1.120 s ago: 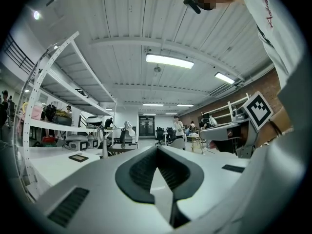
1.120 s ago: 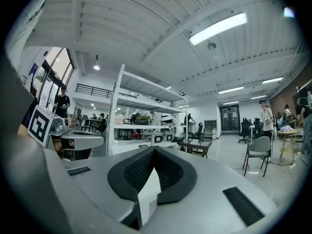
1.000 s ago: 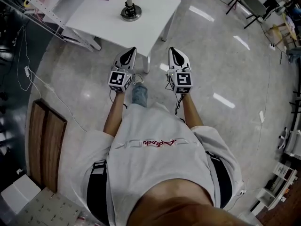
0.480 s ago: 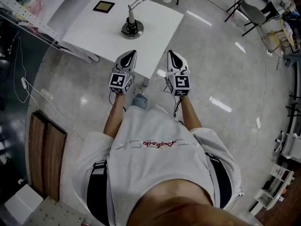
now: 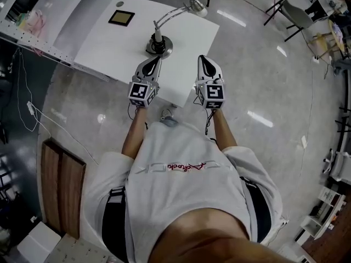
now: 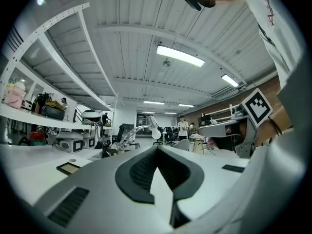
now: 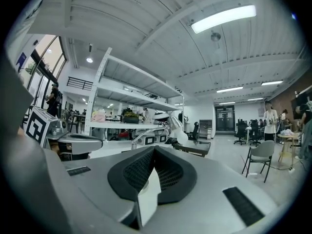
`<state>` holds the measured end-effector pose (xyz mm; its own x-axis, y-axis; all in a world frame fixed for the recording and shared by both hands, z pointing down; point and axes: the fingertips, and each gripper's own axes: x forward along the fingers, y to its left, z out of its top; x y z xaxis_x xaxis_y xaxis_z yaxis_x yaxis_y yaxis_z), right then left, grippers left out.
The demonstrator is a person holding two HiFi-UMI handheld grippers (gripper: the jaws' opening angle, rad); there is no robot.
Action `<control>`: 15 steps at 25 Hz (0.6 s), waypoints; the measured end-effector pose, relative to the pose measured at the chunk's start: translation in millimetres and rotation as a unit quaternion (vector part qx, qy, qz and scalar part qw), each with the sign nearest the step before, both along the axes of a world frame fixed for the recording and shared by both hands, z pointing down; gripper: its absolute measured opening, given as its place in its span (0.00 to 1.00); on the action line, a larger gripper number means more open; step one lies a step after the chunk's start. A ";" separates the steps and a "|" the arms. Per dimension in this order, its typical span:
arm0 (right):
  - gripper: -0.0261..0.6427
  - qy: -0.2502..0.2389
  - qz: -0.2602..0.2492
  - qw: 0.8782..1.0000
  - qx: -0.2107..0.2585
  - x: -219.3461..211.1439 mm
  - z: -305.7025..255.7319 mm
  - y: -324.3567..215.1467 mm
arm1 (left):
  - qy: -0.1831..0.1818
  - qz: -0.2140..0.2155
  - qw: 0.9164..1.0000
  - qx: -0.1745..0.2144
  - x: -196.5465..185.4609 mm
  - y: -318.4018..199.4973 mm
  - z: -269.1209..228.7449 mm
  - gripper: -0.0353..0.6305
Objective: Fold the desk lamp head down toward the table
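Observation:
The desk lamp [image 5: 158,44] stands on a round dark base on the white table [image 5: 104,40]. Its bent silver arm rises to the head [image 5: 196,5] over the table's far right edge. In the left gripper view the lamp [image 6: 144,126] shows straight ahead; in the right gripper view its head [image 7: 178,128] is raised above the table. My left gripper [image 5: 154,59] is shut and empty, held level just short of the lamp's base. My right gripper [image 5: 203,58] is shut and empty too, level over the table's near right part, beside the lamp.
A dark square pad [image 5: 121,17] lies on the table's far left. A shelf rack [image 5: 33,23] borders the table on the left. Chairs [image 5: 292,7] stand far right, another chair [image 7: 261,156] ahead. A cable [image 5: 33,108] and a wooden board [image 5: 60,185] lie on the floor.
The person has walked up to the table, so the lamp and table are nearer. Both grippers now reach over the table's near edge and stay shut.

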<state>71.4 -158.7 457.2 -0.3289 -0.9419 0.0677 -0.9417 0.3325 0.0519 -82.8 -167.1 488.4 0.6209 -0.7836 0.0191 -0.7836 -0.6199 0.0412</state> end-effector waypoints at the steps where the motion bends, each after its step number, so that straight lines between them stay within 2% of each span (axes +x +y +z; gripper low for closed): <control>1: 0.07 0.000 0.002 1.000 0.000 -1.5 -0.7 -5.7 | -0.001 0.003 1.000 -0.001 -1.2 -5.6 0.6 0.09; 8: 0.07 -0.001 0.020 1.000 0.000 -9.0 1.5 -38.0 | -0.006 0.023 1.000 -0.012 -7.3 -39.8 7.6 0.09; 15: 0.07 0.004 0.030 1.000 -0.006 -7.6 8.0 -48.7 | -0.005 0.029 0.999 -0.020 -9.8 -58.3 18.0 0.09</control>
<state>63.8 -207.4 465.2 -0.2712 -0.9591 0.0805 -0.9595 0.2760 0.0556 -92.7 -225.4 506.4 0.6651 -0.7447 0.0561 -0.7467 -0.6624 0.0599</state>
